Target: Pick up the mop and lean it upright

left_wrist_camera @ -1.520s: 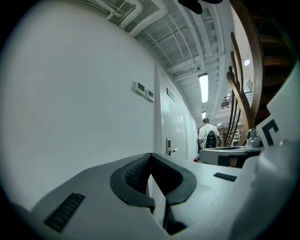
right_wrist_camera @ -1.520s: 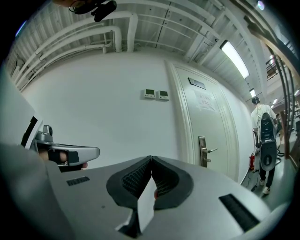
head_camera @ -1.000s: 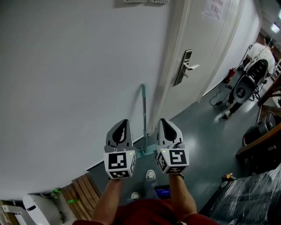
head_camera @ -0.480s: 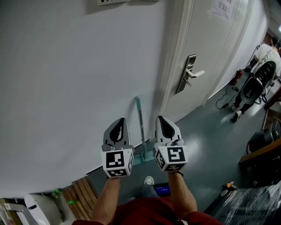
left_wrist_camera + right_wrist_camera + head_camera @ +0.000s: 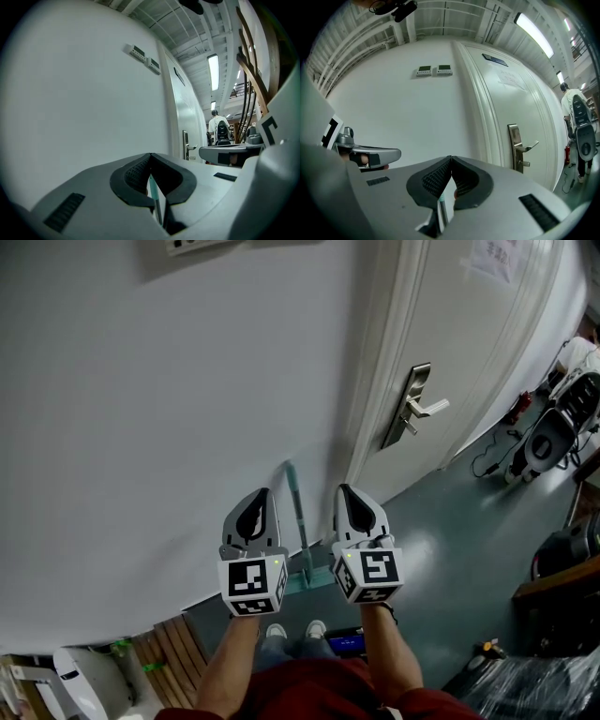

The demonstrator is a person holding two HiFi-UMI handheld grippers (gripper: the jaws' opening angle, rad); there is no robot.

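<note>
The mop stands upright against the white wall, its teal handle (image 5: 294,507) rising between my two grippers and its teal head (image 5: 302,577) on the grey floor. My left gripper (image 5: 255,495) is shut and holds nothing, just left of the handle. Just right of the handle, my right gripper (image 5: 347,491) is also shut and empty. In the left gripper view the jaws (image 5: 150,154) meet tip to tip, and the mop handle (image 5: 154,197) shows beyond them. The right gripper view shows closed jaws (image 5: 451,158) with the mop handle (image 5: 440,206) beyond them.
A white door with a metal lever handle (image 5: 418,411) is right of the mop. A switch panel (image 5: 202,245) sits high on the wall. Wooden slats (image 5: 173,652) lie at the lower left. A person with a scooter (image 5: 553,432) is at the far right, and a plastic-wrapped bundle (image 5: 553,685) at the lower right.
Both grippers have moved together, side by side, and the wall and door handle look nearer. The mop keeps leaning on the wall, its handle top now closer to the fingertips.
</note>
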